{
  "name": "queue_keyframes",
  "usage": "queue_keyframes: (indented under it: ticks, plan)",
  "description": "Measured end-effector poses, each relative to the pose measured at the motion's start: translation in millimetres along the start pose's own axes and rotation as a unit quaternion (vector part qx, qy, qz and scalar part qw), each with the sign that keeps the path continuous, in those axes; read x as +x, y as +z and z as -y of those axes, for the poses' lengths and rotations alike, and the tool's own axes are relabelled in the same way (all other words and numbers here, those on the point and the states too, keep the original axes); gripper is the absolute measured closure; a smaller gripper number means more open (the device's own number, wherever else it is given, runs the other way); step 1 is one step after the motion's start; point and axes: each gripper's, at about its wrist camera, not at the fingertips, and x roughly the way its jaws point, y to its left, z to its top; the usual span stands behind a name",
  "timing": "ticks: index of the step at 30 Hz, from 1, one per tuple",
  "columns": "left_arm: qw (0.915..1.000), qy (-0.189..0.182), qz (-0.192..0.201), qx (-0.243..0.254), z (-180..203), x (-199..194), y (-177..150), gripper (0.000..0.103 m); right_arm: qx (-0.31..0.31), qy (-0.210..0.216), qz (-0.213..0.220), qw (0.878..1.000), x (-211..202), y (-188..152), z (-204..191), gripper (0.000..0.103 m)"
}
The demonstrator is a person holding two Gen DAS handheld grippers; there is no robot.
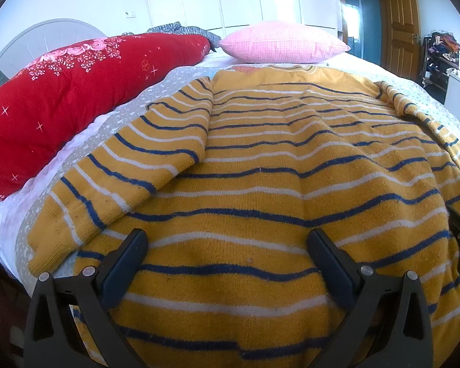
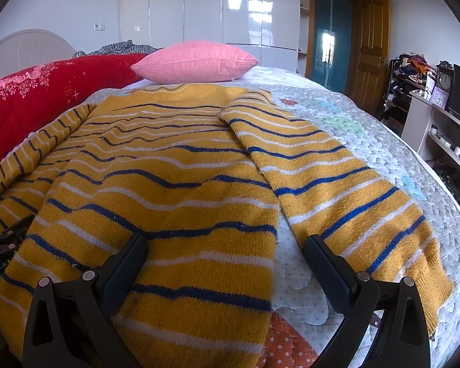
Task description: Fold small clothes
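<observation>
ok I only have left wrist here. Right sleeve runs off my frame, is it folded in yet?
Observer: No. The right sleeve lies spread flat on the bedspread, angled away from the sweater body.
Operator: Right gripper on it?
Observer: Not gripping. The right gripper is open, one finger over the body, the other over the sleeve's inner edge.
Operator: Cuff free?
Observer: Looks so. The cuff lies flat on the bedspread with nothing on it.
</observation>
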Motion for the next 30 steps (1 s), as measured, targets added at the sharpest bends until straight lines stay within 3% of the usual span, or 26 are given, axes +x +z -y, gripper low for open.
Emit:
queue_keyframes:
  ticks: [14,16,18,20,22,24,27,30]
  plan:
    - [1.0000,0.001,0.004,0.001,0.9,-1.0,-1.8,0.000,0.008,0.007,-0.005,1.000,-2.3,-1.6,-0.1,0.000]
    - [1.0000,-0.001,0.002,0.001,0.1,-1.0,-1.4,0.000,0.019,0.037,-0.012,0.999,-7.3,-2.6,5.8,0.003]
    - [1.0000,-0.003,0.002,0.001,-0.9,-0.9,-1.1,0.000,0.037,0.077,-0.009,0.996,-22.1,-1.9,18.3,0.021]
    - [1.0000,-0.005,0.002,0.001,-1.7,-0.8,-1.0,0.000,0.053,0.109,0.020,0.992,-48.8,0.6,38.4,0.023]
    - [1.0000,-0.007,0.003,-0.001,-2.8,-1.0,-1.4,0.000,0.067,0.100,0.059,0.991,-81.6,1.1,65.5,0.021]
    - [0.9999,-0.010,-0.003,-0.002,-4.2,-1.9,0.0,0.000,0.086,0.084,0.062,0.991,-96.2,-1.7,89.9,0.018]
    - [0.9994,-0.021,-0.025,-0.009,-7.1,-10.1,5.5,0.000,0.122,0.040,0.020,0.992,-85.8,-18.2,124.2,0.018]
    - [0.9976,-0.064,-0.013,-0.023,-11.1,-34.3,6.5,0.000,0.127,0.008,-0.025,0.992,-65.5,-30.3,134.2,0.018]
